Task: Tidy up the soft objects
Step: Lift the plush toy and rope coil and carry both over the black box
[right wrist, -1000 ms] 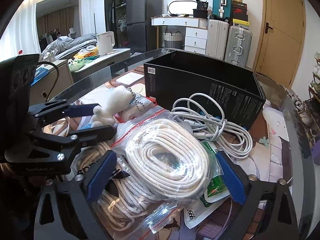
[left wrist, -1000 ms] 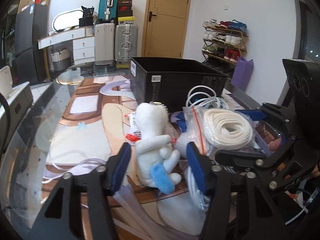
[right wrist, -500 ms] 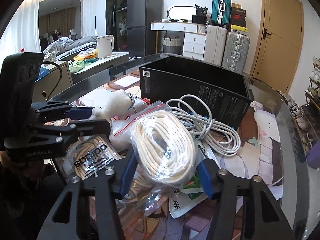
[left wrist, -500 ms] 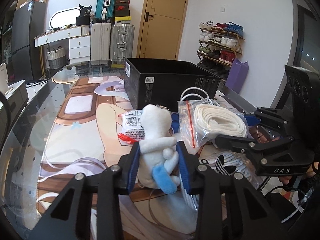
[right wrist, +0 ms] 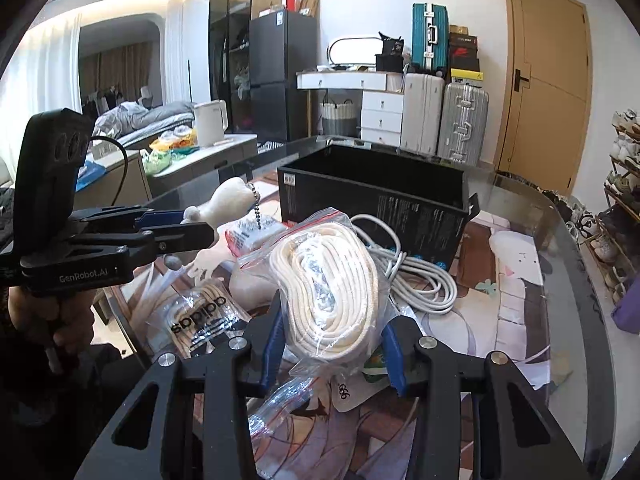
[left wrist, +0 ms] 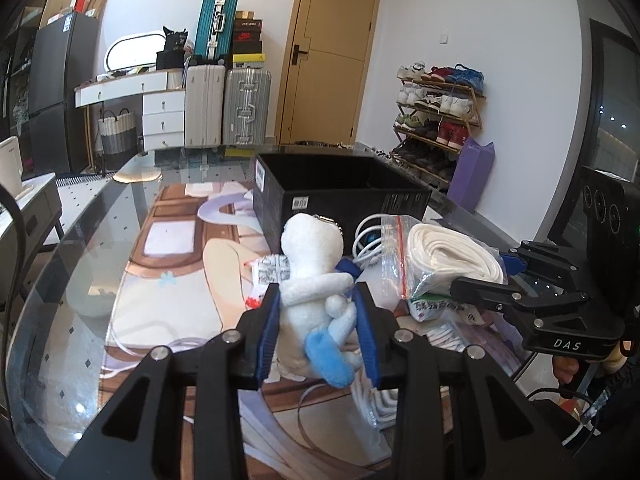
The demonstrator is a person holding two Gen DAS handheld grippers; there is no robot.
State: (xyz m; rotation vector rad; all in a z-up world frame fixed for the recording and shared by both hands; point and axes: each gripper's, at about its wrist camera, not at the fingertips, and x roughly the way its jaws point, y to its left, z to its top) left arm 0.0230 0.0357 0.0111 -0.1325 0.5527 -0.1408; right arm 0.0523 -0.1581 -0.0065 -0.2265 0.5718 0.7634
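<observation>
Left gripper (left wrist: 318, 330) clamped tight on white plush toy (left wrist: 316, 276), blue pads squeezing its body from both sides; toy upright between the fingers, head up, a blue patch (left wrist: 326, 358) low on its front, bead chain (right wrist: 254, 208) hanging from its head; toy lifted off the glass table (left wrist: 72, 280).

Right gripper (right wrist: 332, 340) jaws closing on zip bag of white rope (right wrist: 326, 284); blue pads press into the plastic on both sides, coil bulging between them; bag tilted up, red zip strip at its far end.

Black open box (right wrist: 372, 196) sits on the table just behind both held things; coiled white cable (right wrist: 416, 276) lies against the box's near wall, right of the rope bag.

Clear bag with adidas print (right wrist: 200, 320) flat on the table left of the right gripper; small white printed packet (right wrist: 252, 236) near the box's left corner; green-and-white packet (right wrist: 374, 364) under the rope bag, mostly hidden.

Table carries a printed mat (left wrist: 168, 280) under the glass; a hand (right wrist: 60, 320) grips the left tool's handle, seen in the right wrist view.
</observation>
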